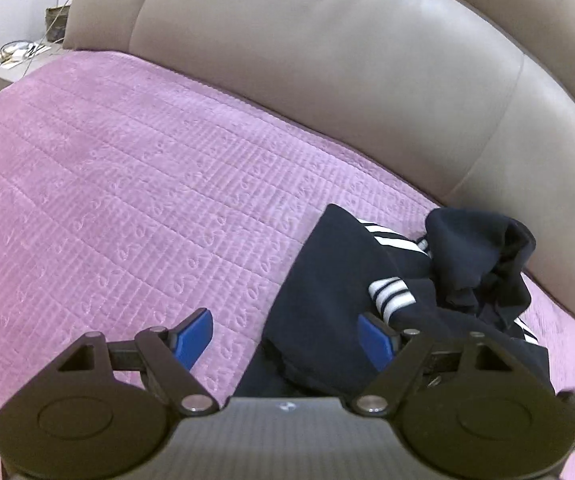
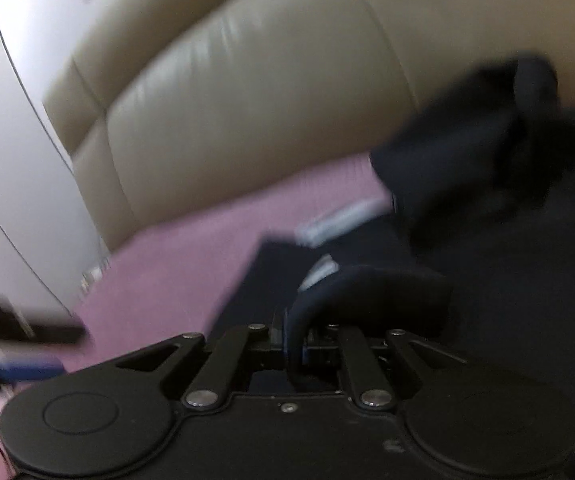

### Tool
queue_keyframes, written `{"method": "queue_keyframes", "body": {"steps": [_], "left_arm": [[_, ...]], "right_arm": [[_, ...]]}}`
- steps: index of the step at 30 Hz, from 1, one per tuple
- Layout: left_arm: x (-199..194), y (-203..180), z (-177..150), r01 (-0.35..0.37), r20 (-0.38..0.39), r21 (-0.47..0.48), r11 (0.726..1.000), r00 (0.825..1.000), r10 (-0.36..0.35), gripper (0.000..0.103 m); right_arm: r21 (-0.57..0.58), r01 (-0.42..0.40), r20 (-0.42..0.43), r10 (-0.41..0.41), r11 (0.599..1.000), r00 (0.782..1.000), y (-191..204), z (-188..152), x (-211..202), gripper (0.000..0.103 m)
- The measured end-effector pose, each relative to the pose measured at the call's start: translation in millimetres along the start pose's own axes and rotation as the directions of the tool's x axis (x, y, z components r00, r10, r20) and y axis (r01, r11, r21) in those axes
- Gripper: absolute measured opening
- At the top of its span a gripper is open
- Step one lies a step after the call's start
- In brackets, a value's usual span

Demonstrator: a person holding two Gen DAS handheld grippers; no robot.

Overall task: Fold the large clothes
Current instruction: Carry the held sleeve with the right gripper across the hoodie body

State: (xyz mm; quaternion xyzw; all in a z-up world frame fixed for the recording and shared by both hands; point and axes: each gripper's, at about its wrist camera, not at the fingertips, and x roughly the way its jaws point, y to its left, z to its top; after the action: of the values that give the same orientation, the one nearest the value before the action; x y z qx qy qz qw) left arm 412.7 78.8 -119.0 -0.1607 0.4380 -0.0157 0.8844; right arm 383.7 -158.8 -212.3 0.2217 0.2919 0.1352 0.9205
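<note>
Pink quilted bedspread (image 1: 127,168) carries the crumpled navy white-striped garment (image 1: 339,288); right gripper (image 2: 295,344) jaws pinch its fold, left gripper (image 1: 287,336) jaws spread (best spread it flat first).

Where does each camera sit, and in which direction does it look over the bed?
Left wrist: on the left gripper, looking down across the pink bedspread toward the beige headboard; its open blue fingers show.
Right wrist: on the right gripper, low over the navy garment, blurred; its jaws pinch a dark fabric fold.
Shared: bedspread, headboard, and the navy garment with white stripes.
</note>
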Motion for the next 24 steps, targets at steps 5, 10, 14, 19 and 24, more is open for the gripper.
{"method": "queue_keyframes", "body": {"steps": [5, 10, 14, 19, 24], "left_arm": [[1, 11, 4, 0.000, -0.002, -0.047, 0.999, 1.000, 0.000, 0.081], [-2, 14, 7, 0.006, 0.009, -0.067, 0.998, 1.000, -0.006, 0.081], [-1, 19, 7, -0.001, 0.017, -0.087, 0.996, 1.000, 0.003, 0.080], [-9, 25, 10, -0.011, 0.065, -0.115, 0.993, 0.998, 0.019, 0.081], [-5, 25, 11, -0.010, 0.049, -0.113, 0.994, 0.999, 0.016, 0.081]], "right_arm": [[0.128, -0.072, 0.001, 0.073, 0.989, 0.997, -12, 1, 4, 0.062], [0.333, -0.157, 0.117, 0.125, 0.930, 0.985, -26, 9, 0, 0.034], [0.135, -0.116, 0.235, 0.082, 0.984, 0.969, 11, 24, -18, 0.012], [-0.283, 0.005, 0.009, -0.003, 0.959, 1.000, 81, 37, 9, 0.068], [-0.304, -0.067, -0.069, 0.049, 0.950, 0.996, 90, 32, -3, 0.069]]}}
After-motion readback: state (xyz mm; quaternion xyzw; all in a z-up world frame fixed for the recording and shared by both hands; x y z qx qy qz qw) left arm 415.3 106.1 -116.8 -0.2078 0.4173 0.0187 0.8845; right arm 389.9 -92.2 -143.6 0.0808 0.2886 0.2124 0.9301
